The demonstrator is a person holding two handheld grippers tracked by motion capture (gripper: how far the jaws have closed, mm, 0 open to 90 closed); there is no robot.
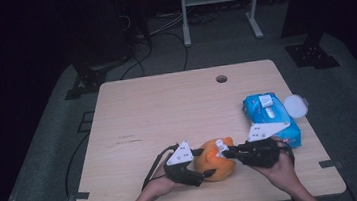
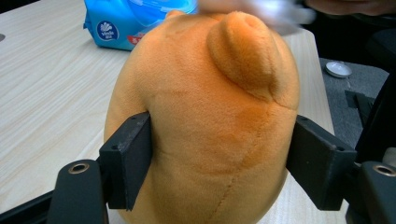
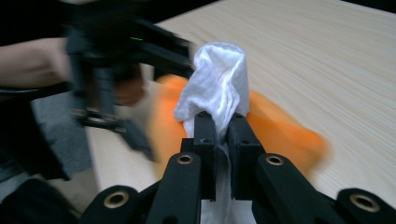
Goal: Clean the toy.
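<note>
Here your left gripper (image 2: 219, 172) clamps the fuzzy orange plush toy (image 2: 210, 116) at frame centre; your right gripper (image 3: 223, 126) pinches a crumpled white wipe (image 3: 215, 88).

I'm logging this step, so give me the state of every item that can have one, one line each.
Orange plush toy: on the table, clamped at both sides by the left gripper.
White wipe: bunched, pinched in the shut right gripper, at the toy.
Blue wipes pack: lying flat on the table, flap state unclear.
White round lid: lying beside the pack at the table's edge.
</note>
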